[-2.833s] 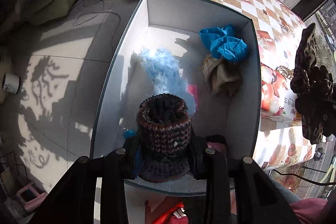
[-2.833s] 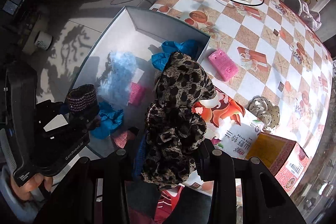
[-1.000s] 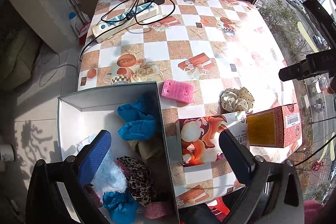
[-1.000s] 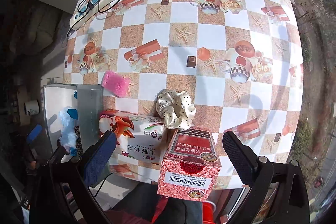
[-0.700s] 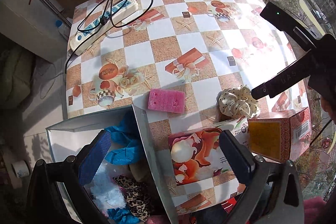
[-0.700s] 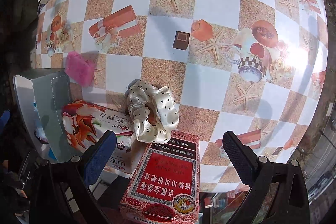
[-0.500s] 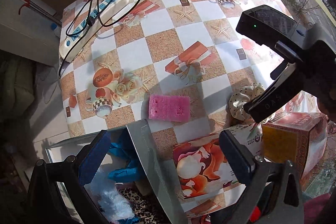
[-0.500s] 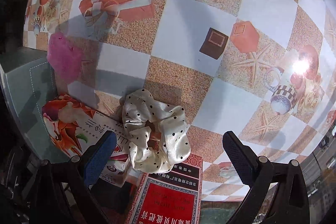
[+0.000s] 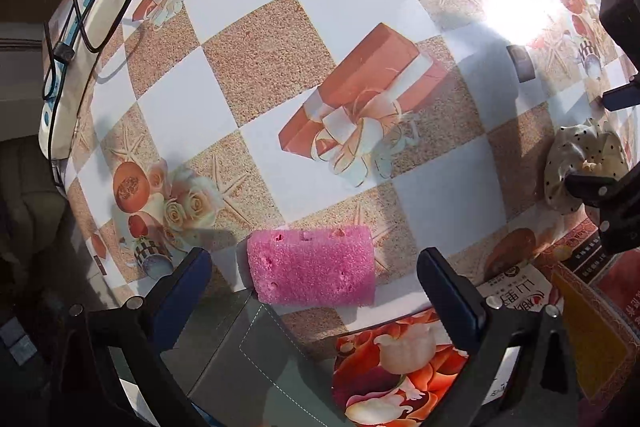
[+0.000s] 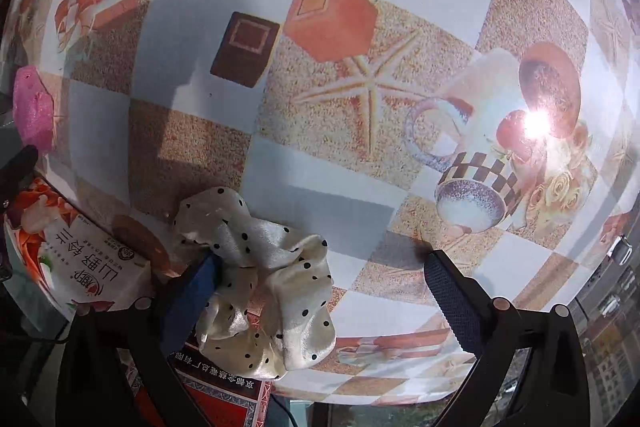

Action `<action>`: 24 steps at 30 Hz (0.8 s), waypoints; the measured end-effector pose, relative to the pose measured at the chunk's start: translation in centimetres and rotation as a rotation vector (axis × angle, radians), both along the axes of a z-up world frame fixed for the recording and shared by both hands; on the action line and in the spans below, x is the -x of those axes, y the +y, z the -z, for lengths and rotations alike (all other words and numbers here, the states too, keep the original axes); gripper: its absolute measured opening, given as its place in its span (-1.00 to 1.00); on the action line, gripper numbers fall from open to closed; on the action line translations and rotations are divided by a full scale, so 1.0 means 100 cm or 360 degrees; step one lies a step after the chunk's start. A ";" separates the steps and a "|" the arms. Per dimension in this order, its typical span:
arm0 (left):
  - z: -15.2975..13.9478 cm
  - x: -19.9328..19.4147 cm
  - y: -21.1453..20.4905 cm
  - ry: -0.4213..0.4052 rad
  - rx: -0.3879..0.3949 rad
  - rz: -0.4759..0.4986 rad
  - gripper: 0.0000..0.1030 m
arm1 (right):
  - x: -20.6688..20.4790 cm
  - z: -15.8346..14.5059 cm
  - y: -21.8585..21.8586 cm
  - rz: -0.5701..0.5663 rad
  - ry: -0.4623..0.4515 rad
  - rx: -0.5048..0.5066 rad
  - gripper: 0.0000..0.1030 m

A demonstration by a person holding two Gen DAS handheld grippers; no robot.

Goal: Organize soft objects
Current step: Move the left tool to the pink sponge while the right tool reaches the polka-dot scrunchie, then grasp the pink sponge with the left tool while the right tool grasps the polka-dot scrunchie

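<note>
Pink sponge (image 9: 312, 269) and the polka-dot scrunchie (image 10: 264, 287) are what's left on the surface (image 9: 260, 59), both near its front edge. A few seconds ago both tools were dropping fabric into the grey box (image 9: 248, 359); now the left hand-held gripper (image 9: 314, 281) sits wide open around the sponge, and the right hand-held gripper (image 10: 320, 287) is spread open over the scrunchie. Looks like two grabs coming.

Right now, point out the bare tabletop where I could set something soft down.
Free: the checkered stretch beyond the pink sponge, between the power strip and the polka-dot scrunchie. Crowded: the near edge, where the grey bin, tissue pack and red box sit close together.
</note>
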State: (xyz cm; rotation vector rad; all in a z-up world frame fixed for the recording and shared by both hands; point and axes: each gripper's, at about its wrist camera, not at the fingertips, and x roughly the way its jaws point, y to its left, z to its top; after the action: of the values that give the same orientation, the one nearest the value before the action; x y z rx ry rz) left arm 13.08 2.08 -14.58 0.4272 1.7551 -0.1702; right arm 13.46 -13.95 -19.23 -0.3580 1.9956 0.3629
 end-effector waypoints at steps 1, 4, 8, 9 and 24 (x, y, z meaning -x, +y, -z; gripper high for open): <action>0.005 -0.002 0.001 0.0034 -0.0001 -0.0020 0.99 | 0.000 0.000 -0.005 0.0031 -0.0010 -0.0004 0.98; 0.020 -0.006 0.001 0.0116 -0.0040 -0.0044 0.99 | 0.000 -0.002 -0.015 0.0105 -0.0032 -0.0021 0.98; 0.038 -0.004 0.004 0.0260 -0.0045 -0.0099 1.00 | 0.004 -0.003 -0.031 0.0166 -0.0049 -0.0045 0.98; 0.039 -0.004 0.005 0.0279 -0.0022 -0.0123 1.00 | 0.004 -0.004 -0.039 0.0177 -0.0054 -0.0049 0.98; 0.021 -0.009 -0.044 0.0123 0.0220 -0.0140 0.82 | 0.014 -0.003 -0.163 0.0531 -0.0218 0.0060 0.98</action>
State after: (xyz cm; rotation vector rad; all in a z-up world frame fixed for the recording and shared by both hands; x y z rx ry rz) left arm 13.95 -2.29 -16.68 0.2454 1.8215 -0.2465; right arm 12.09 -30.24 -18.95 -0.0667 1.8880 0.0871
